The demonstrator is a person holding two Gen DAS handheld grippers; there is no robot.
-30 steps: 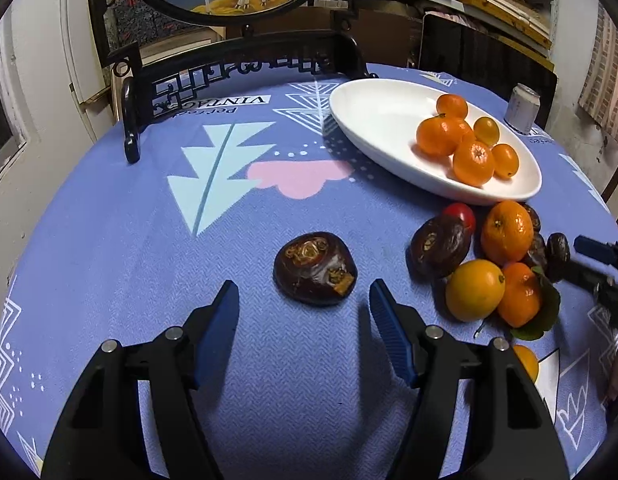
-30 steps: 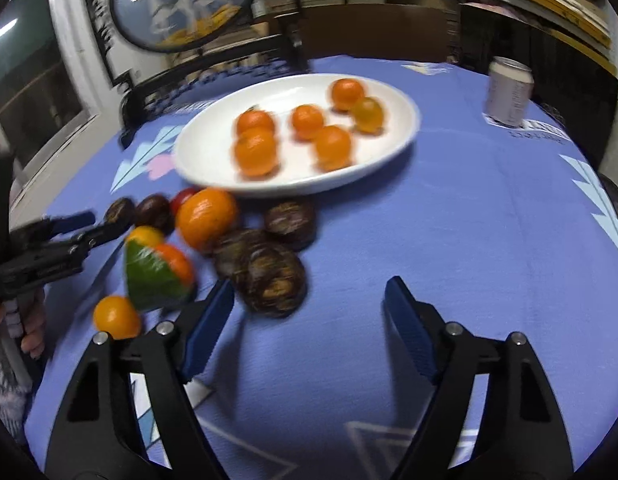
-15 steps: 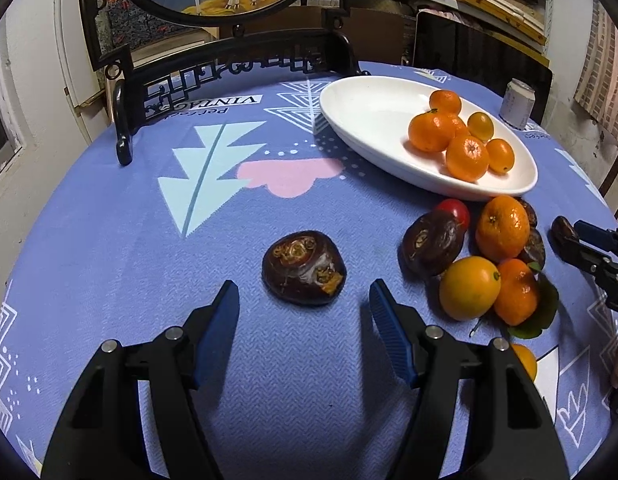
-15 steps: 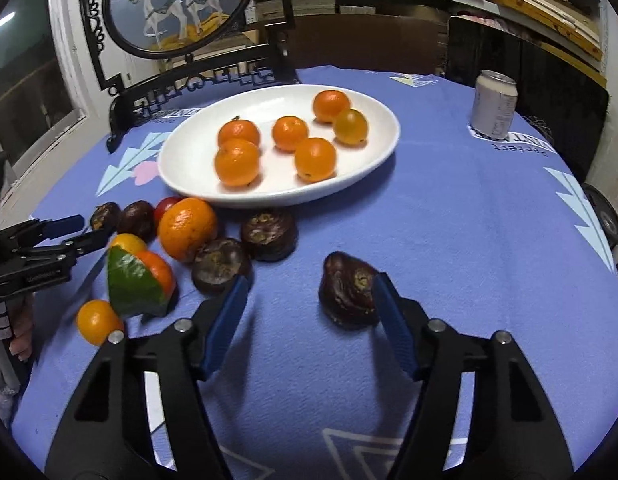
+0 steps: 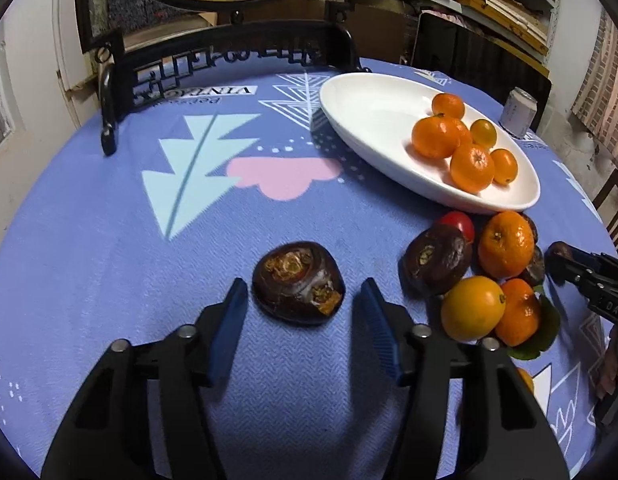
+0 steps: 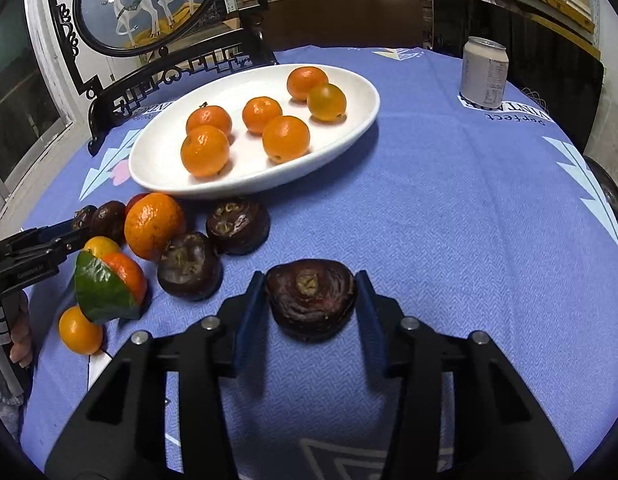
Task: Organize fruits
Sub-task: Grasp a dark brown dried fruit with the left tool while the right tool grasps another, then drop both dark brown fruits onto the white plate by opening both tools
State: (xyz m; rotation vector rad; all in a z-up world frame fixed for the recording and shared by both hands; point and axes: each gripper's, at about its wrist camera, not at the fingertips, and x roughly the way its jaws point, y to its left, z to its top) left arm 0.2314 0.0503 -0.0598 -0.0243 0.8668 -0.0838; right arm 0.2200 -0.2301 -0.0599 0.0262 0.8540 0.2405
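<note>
On the blue tablecloth [image 6: 449, 200], right gripper [image 6: 311, 296] grasps a chestnut [image 6: 311, 300]; left gripper [image 5: 299, 300], closing, unclenched around another [image 5: 299, 282].

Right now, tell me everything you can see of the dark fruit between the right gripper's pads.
The dark fruit is a squat, rounded, maroon-brown thing with glossy, ringed skin and a dry tan scar at its top centre. It sits on the blue tablecloth, apart from the other fruits. The right gripper has just been closing, and its blue pads now press both its sides.
</note>
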